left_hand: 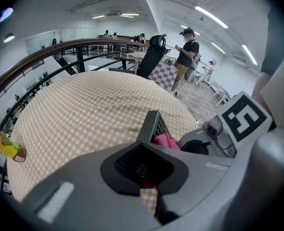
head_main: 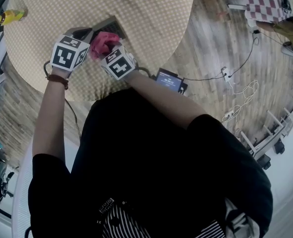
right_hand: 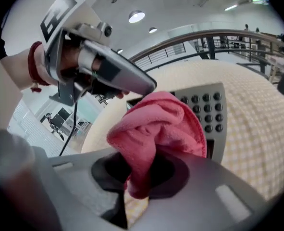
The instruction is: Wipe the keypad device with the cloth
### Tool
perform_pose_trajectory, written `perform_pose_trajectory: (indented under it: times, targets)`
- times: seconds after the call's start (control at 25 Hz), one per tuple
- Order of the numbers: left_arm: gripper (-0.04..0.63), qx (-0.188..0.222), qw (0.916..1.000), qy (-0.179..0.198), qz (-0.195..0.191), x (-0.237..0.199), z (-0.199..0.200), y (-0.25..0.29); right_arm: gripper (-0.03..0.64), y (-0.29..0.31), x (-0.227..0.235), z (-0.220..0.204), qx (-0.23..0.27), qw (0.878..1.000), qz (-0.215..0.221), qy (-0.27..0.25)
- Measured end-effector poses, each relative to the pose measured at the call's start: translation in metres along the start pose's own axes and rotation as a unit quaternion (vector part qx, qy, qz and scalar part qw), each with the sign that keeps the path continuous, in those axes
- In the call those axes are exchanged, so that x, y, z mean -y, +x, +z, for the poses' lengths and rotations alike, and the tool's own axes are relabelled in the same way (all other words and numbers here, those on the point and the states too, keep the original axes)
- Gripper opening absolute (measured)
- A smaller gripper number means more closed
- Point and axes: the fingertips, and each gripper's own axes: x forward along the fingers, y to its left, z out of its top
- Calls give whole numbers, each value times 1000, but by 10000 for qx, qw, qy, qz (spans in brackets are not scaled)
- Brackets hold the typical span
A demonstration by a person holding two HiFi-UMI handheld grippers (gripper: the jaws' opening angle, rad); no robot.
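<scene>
Pink cloth (right_hand: 156,129), bunched up, sits clamped in the right hand-held gripper (right_hand: 139,174) and presses against the keys of the grey keypad device (right_hand: 211,109). The left hand-held gripper (left_hand: 144,165) pinches the device's edge, tilting it above the checked worktop (head_main: 136,4).

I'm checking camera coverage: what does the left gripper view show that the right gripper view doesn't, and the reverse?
Only the left gripper view shows the yellow bottle at the edge of the table, and the keypad device seen edge-on. Only the right gripper view shows the device's keys face-on and the right gripper shut on the pink cloth. Both views show the cloth next to the device.
</scene>
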Motion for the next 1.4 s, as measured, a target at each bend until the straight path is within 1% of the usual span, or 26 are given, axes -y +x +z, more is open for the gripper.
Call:
perform_pose_trajectory:
  times: [0.12, 0.16, 0.24, 0.32, 0.36, 0.48, 0.64, 0.68, 0.76, 0.92, 0.96, 1.04, 1.12, 1.2, 1.28, 1.4]
  targets:
    - [-11, 10, 10000, 13, 13, 0, 0, 1, 74, -6, -7, 37, 374, 9993, 79, -11]
    - [-11, 23, 10000, -21, 4, -1, 0, 1, 74, -6, -9, 44, 398, 9991, 115, -65]
    - [-11, 30, 10000, -88, -30, -1, 0, 0, 74, -5, -9, 45, 364, 9989, 163, -254]
    - [-11, 6, 10000, -43, -18, 0, 0, 0, 74, -6, -8, 37, 312, 9987, 169, -355]
    - [-11, -3, 10000, 11, 17, 1, 0, 0, 74, -5, -6, 30, 276, 9990, 155, -314]
    - [-11, -2, 9999, 59, 106, 0, 0, -1, 74, 3, -3, 6, 177, 9998, 96, -28]
    - [-11, -26, 9999, 99, 125, 3, -1, 0, 74, 8, 4, -29, -49, 9997, -34, 216]
    - [-11, -43, 9998, 139, 133, 3, -1, 0, 74, 9, 5, -34, -112, 9997, -43, 221]
    - [-11, -48, 9997, 174, 143, 2, -1, 1, 74, 8, 6, -33, -222, 9997, -59, 72]
    - [-14, -2, 9998, 137, 138, 2, -2, 0, 74, 6, 3, -31, -298, 9995, -110, -59]
    - [-14, -4, 9998, 160, 141, 2, -3, 0, 74, 5, 2, -28, -268, 9995, -151, -92]
    - [-14, -20, 9997, 203, 136, 3, -2, 0, 74, 1, -2, -10, -53, 9995, -194, -230]
    - [-14, -15, 9997, 199, 138, 3, 0, 1, 74, -5, -7, 21, 266, 9991, -116, -308]
    - [-14, -21, 9997, 208, 158, 2, 1, 1, 74, -7, -11, 45, 406, 9988, 45, -260]
    - [-14, -59, 9996, 237, 160, 2, 0, 0, 74, -8, -15, 51, 366, 9989, 120, -266]
    - [-14, -64, 9996, 254, 140, 4, 0, 1, 74, -7, -12, 41, 368, 9987, 47, -348]
